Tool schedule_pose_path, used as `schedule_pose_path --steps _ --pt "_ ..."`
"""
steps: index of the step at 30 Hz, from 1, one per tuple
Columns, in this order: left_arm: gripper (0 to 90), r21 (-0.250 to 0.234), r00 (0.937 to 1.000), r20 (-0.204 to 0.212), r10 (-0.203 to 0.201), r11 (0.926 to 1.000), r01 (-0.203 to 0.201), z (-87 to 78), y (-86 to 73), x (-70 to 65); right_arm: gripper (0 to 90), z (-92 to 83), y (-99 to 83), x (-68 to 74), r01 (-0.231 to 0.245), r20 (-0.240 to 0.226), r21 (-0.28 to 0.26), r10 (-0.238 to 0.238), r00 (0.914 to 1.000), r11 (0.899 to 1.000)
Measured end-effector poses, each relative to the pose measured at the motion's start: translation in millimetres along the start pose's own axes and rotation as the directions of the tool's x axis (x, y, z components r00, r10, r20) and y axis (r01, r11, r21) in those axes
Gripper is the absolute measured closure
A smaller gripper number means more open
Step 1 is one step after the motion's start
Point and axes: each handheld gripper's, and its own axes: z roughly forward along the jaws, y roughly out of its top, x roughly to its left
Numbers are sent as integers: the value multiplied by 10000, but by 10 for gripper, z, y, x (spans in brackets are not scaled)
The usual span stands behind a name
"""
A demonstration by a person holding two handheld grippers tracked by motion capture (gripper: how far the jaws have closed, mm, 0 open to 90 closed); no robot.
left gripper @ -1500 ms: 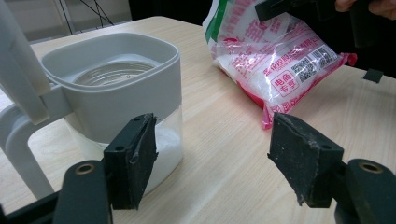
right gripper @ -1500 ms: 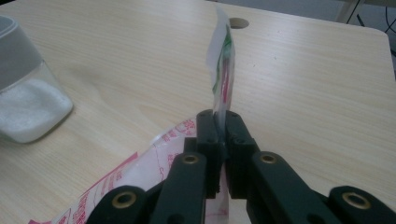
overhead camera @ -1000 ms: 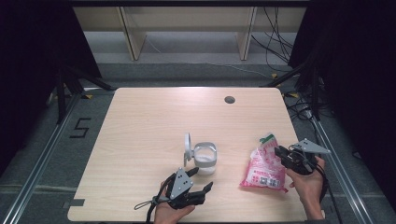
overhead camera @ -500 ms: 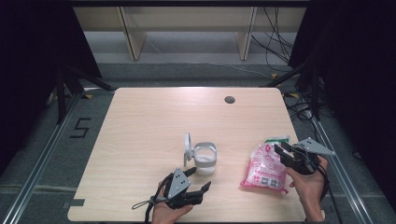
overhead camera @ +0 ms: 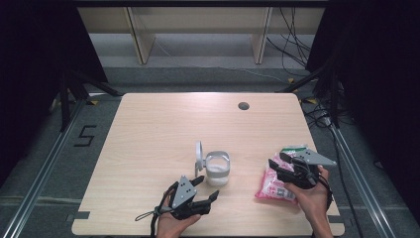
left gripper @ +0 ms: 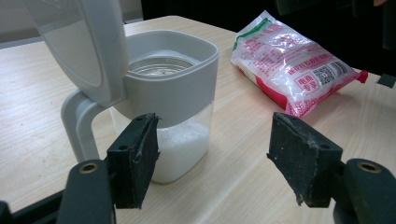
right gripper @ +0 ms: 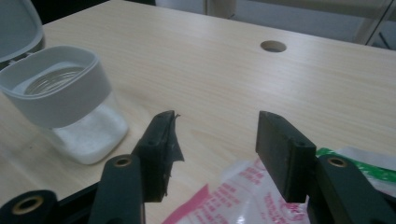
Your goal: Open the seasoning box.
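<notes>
Wooden table [overhead camera: 148,129]: your right gripper [overhead camera: 283,168], jaws just opened, leaves the bag [overhead camera: 273,186] at four o'clock; your left gripper [overhead camera: 203,191] waits, jaws apart, before the lid-up jar [overhead camera: 218,168], ready for refilling.

Wooden table [overhead camera: 163,129], lidded container [overhead camera: 217,168], pink bag [overhead camera: 275,184]

floor mark [overhead camera: 84,136]: a black "5" on the grey floor left of the table [overhead camera: 163,129]
bag [left gripper: 299,70]: red and white packet lying at the right near side of the table, printed with red characters too small and blurred to read
bag code [left gripper: 325,74]: a square QR code on the packet's near end, beside a small red label whose characters cannot be made out
</notes>
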Motion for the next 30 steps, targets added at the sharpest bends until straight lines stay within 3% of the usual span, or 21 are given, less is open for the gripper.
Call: schedule_pose_path --steps 1,5,6,11,13,15,16,17,20,21,22,26,28,29,30 --pt "326 27 10000 -9 32 10000 -32 -3 0 12 468 6 1 5 153 -90 138 -152 9998 9998" --pt "366 -98 10000 -57 75 9999 -75 -39 4 46 438 42 -14 106 -25 -337 256 34 9994 9997" --pt "403 -213 9999 -92 99 9997 -100 -56 7 54 438 41 -20 126 18 -412 469 2 9992 9989" --pt "562 -310 9976 -434 544 9980 -557 -137 10 116 437 93 -55 197 224 -619 418 -198 9979 9989" --pt "670 -421 9964 -452 717 9964 -736 -169 5 148 436 100 -61 214 276 -630 379 -252 9977 9989" --pt "713 -461 9960 -458 773 9958 -794 -197 1 184 436 113 -61 211 490 -770 340 -463 9960 9982" --pt "738 -445 9945 -553 884 9949 -909 -221 -2 201 437 108 -64 244 301 -783 397 -270 9966 9988" --pt "757 -517 9947 -602 839 9949 -870 -230 -10 209 437 109 -64 244 485 -796 408 -451 9958 9980" --pt "827 -498 9935 -687 912 9943 -948 -269 -21 221 436 122 -78 273 331 -841 445 -292 9960 9985" --pt "842 -527 9879 -773 1344 9889 -1386 -284 -7 240 437 128 -78 258 470 -886 367 -436 9951 9982" --pt "871 -399 9847 -844 1523 9869 -1560 -298 -5 246 437 131 -81 259 551 -844 409 -515 9951 9976" --pt "893 -325 9820 -1008 1600 9859 -1640 -310 5 291 437 136 -87 284 629 -901 351 -595 9942 9974" --pt "893 -200 9769 -1054 1857 9818 -1888 -325 17 316 437 141 -91 292 617 -903 373 -582 9942 9974" --pt "893 -411 9847 -995 1429 9882 -1476 -324 9 308 436 134 -90 296 635 -810 451 -597 9949 9970" --pt "893 -415 9822 -1002 1588 9857 -1636 -327 16 327 437 139 -94 298 642 -803 432 -606 9949 9970"
